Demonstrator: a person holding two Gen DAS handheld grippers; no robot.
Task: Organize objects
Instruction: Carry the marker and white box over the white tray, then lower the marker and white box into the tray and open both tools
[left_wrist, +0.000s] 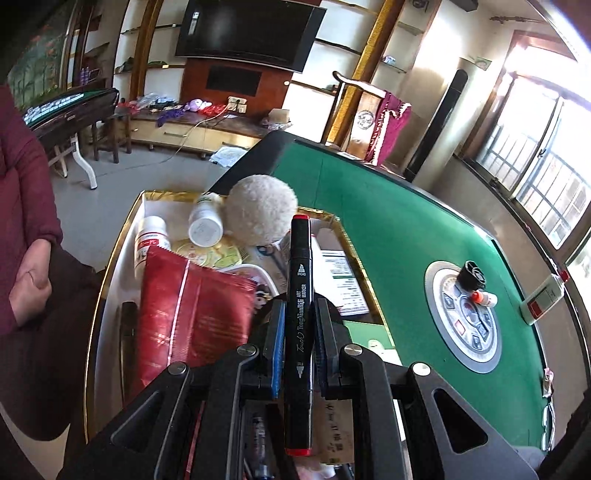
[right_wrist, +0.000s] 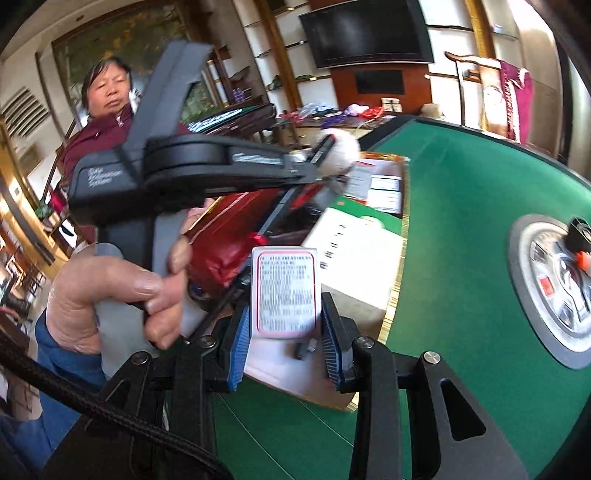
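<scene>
- Left gripper (left_wrist: 298, 328): jaws closed on black art marker (left_wrist: 299, 306), clamped at mid-barrel, red caps showing at 12 and 6 o'clock ends; held over gold-rimmed box (left_wrist: 110, 258).
- Art marker: judged light, rigid, smooth plastic; likely to slide lengthwise if clamp loosens; mid-barrel hold balanced and sound.
- Right gripper (right_wrist: 286, 325): jaws closed on small white packet with pink border (right_wrist: 284, 291), pads pressing both long edges; carried above box edge at 6 o'clock of white carton (right_wrist: 354, 251).
- White packet: judged light, flat, possibly crushable under hard squeeze; edge hold adequate, printed face looks slick.
- Gold-rimmed box, left wrist view: already crowded — red foil pouch (left_wrist: 192, 310) at 9 o'clock of marker, fluffy cream ball (left_wrist: 260, 210) at 12 o'clock, white bottle (left_wrist: 205, 221) at 11 o'clock.
- Green table (left_wrist: 406, 229): small black object (left_wrist: 473, 275) and orange-capped tube (left_wrist: 485, 297) on centre disc at 3 o'clock; white bottle with red cap (left_wrist: 543, 299) further out, near table rim.
- Left-hand grip visible in right wrist view, person's hand (right_wrist: 110, 295) around handle.
- Judged step: both items being carried for stowing in box; free gaps scarce.
</scene>
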